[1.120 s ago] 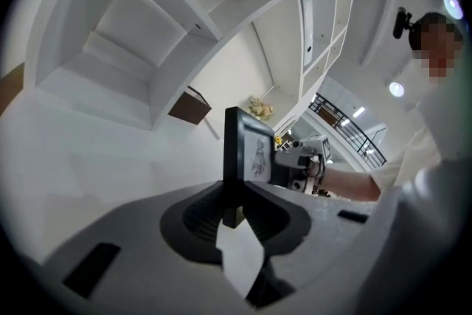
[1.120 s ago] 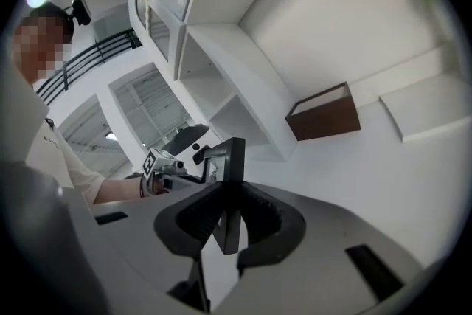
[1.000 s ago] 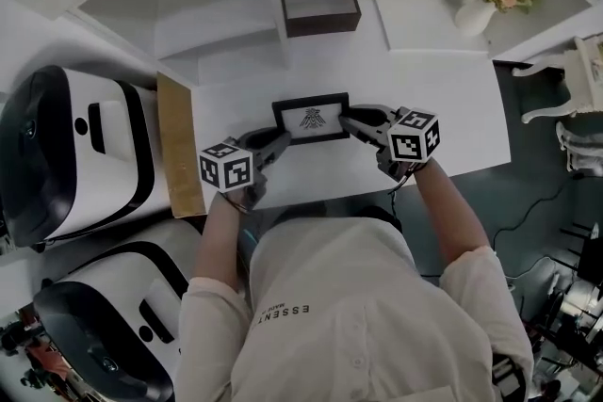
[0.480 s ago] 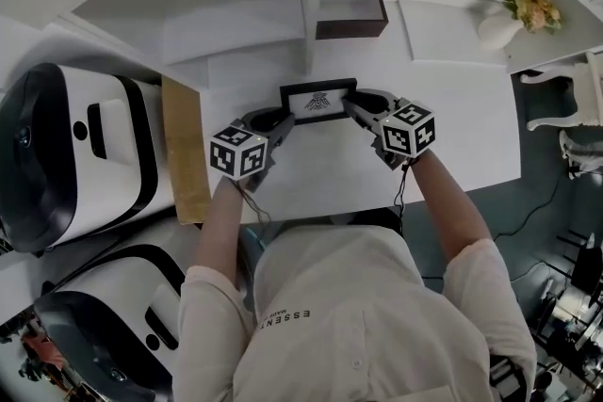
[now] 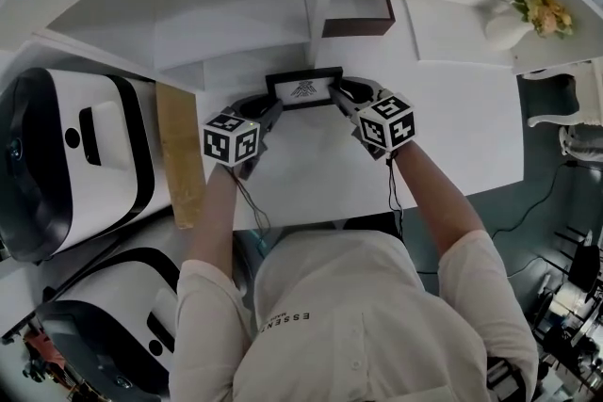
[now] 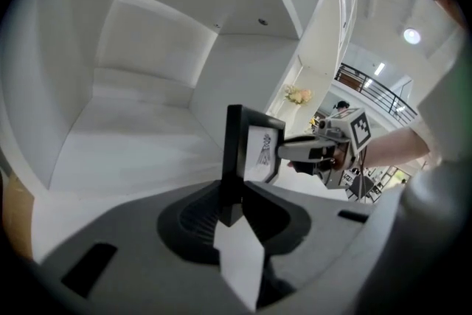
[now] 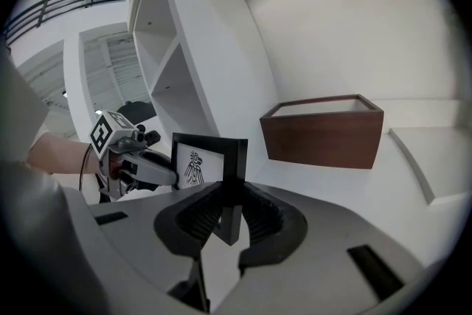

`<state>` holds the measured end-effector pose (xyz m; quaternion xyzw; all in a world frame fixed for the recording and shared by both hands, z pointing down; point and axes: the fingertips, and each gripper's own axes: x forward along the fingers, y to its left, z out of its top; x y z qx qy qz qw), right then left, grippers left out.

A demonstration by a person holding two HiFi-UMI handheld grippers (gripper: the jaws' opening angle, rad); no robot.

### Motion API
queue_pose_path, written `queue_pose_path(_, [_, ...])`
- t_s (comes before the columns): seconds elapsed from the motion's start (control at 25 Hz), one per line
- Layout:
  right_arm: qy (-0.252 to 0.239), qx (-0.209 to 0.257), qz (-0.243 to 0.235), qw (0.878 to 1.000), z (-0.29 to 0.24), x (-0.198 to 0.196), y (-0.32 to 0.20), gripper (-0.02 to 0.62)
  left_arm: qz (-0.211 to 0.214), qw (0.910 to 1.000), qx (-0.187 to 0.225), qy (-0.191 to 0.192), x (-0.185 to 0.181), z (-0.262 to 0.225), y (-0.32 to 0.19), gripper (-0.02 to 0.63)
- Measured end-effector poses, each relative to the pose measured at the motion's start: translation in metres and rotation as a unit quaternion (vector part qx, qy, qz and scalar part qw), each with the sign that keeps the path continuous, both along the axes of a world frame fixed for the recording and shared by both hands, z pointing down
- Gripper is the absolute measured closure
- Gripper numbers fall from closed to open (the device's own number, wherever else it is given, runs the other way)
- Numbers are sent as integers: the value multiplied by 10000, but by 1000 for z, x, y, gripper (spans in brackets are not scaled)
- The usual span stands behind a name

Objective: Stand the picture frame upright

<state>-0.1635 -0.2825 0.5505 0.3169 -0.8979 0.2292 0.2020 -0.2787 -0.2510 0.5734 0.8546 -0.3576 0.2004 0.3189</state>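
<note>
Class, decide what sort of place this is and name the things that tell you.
Likely a mock home study in a lab: white desk with shelves, flower vase, and big white machines beside it.

The picture frame (image 5: 303,88) is a small landscape rectangle with a thick black border. It holds a white sheet printed with a dark, bird-like emblem. It stands upright on its long edge, with its face turned toward the person, above the white desk (image 5: 311,174). The left gripper (image 5: 268,104) clamps its left short side and the right gripper (image 5: 339,93) its right short side. Whether the bottom edge touches the desk cannot be told.
</note>
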Motion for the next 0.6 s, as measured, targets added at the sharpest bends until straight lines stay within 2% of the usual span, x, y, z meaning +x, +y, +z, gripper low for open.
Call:
queue_pose_path(0.36, [525, 438, 237, 9974, 9, -8, -17, 509, 67, 9991, 183, -372, -6, 13, -17, 529])
queue_pose_path(0.6, [435, 456, 265, 9977, 11, -16, -14, 509, -66, 9988, 181, -456, -18, 17, -25, 526])
